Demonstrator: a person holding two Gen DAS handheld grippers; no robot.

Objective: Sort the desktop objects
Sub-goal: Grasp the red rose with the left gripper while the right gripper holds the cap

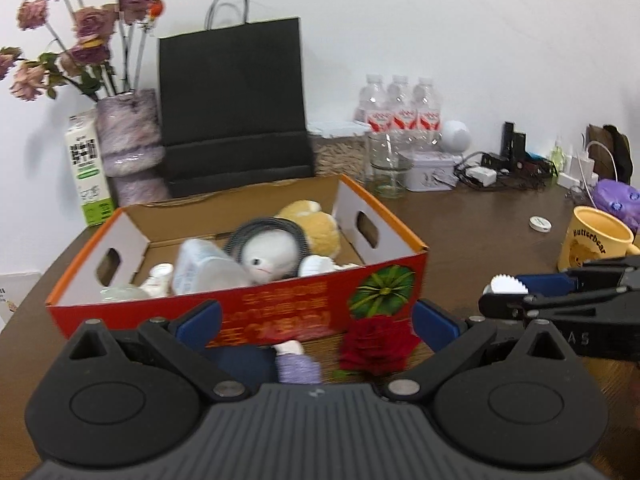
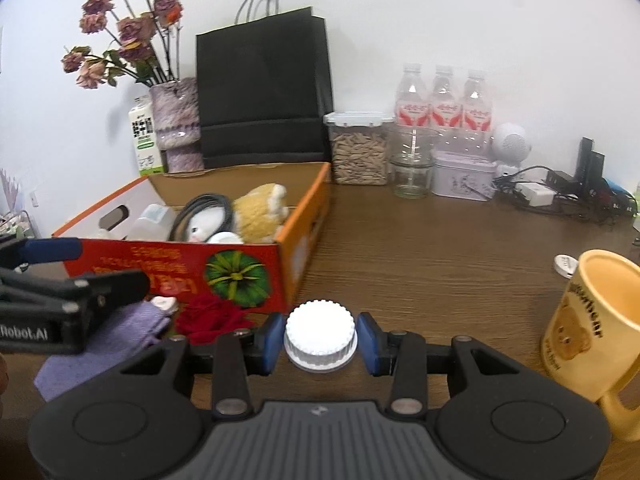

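A red and orange cardboard box (image 1: 280, 312) (image 2: 168, 268) sits on the brown desk and holds plush toys, a coiled cable and white bottles. My left gripper (image 1: 316, 326) is open, its jaws either side of a red fabric rose (image 1: 376, 344) and a purple-sleeved doll arm (image 1: 298, 366) lying before the box. My right gripper (image 2: 320, 338) has its blue pads at both sides of a white ribbed bottle cap (image 2: 320, 334); it also shows in the left wrist view (image 1: 506, 286). The rose (image 2: 212, 318) and purple cloth (image 2: 100, 348) show in the right wrist view too.
A yellow Butterbear mug (image 2: 592, 320) (image 1: 596, 238) stands at the right. A small white round lid (image 2: 564, 265) lies beyond it. Along the back wall: black paper bag (image 2: 262, 88), flower vase (image 2: 176, 124), milk carton (image 2: 144, 136), seed jar (image 2: 358, 148), glass, tin, water bottles (image 2: 442, 108), cables.
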